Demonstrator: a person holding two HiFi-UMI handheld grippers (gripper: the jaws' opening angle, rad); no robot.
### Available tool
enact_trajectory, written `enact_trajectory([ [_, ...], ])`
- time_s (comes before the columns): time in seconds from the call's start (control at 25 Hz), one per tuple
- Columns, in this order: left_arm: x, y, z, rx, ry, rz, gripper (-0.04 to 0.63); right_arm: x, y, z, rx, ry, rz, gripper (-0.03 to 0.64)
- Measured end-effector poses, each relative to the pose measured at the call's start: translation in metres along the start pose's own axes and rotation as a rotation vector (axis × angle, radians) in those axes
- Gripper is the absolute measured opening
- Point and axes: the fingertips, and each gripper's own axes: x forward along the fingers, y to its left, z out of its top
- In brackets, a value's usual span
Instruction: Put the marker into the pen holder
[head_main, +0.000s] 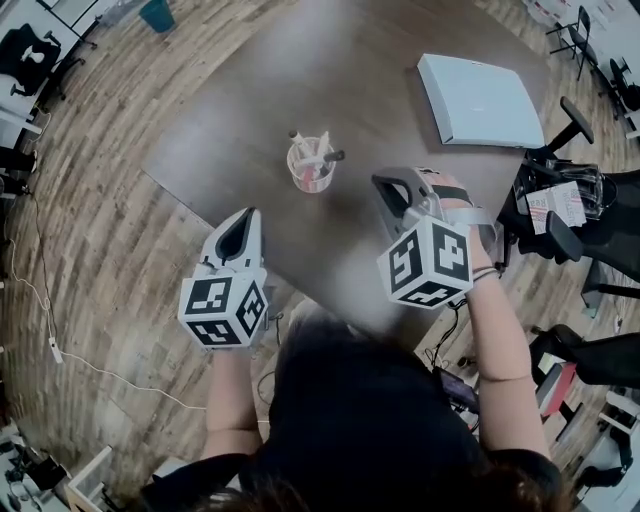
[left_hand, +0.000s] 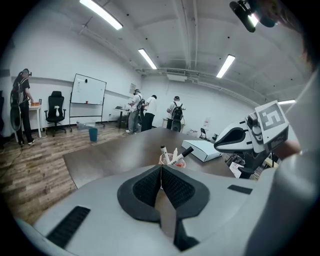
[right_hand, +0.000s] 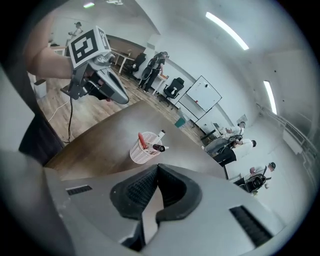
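Observation:
A white mesh pen holder (head_main: 311, 168) stands near the middle of the dark table (head_main: 400, 60), with several pens and markers (head_main: 327, 157) sticking out of it. The pen holder (left_hand: 170, 158) shows just past my left jaws, and the pen holder (right_hand: 144, 150) lies beyond my right jaws. My left gripper (head_main: 240, 229) hovers at the table's near edge, left of the holder, shut and empty. My right gripper (head_main: 389, 186) hangs to the holder's right, jaws closed together with nothing between them.
A flat white box (head_main: 479, 99) lies on the table's far right. Office chairs and clutter (head_main: 575, 215) crowd the right side. A teal bin (head_main: 156, 14) stands on the wooden floor at the far left. People stand at desks in the background (left_hand: 145, 112).

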Motion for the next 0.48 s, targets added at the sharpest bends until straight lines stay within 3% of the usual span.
enact_trajectory([
  [0.2,-0.013,-0.007,-0.001,0.008,-0.011,0.019,0.028,-0.016,0.000,0.001,0.121,-0.078,-0.098,0.018],
  [0.48,-0.030,-0.015,-0.001,0.017,-0.028,0.052,0.028,-0.030,0.007,-0.002,0.364,-0.188,-0.138,0.018],
])
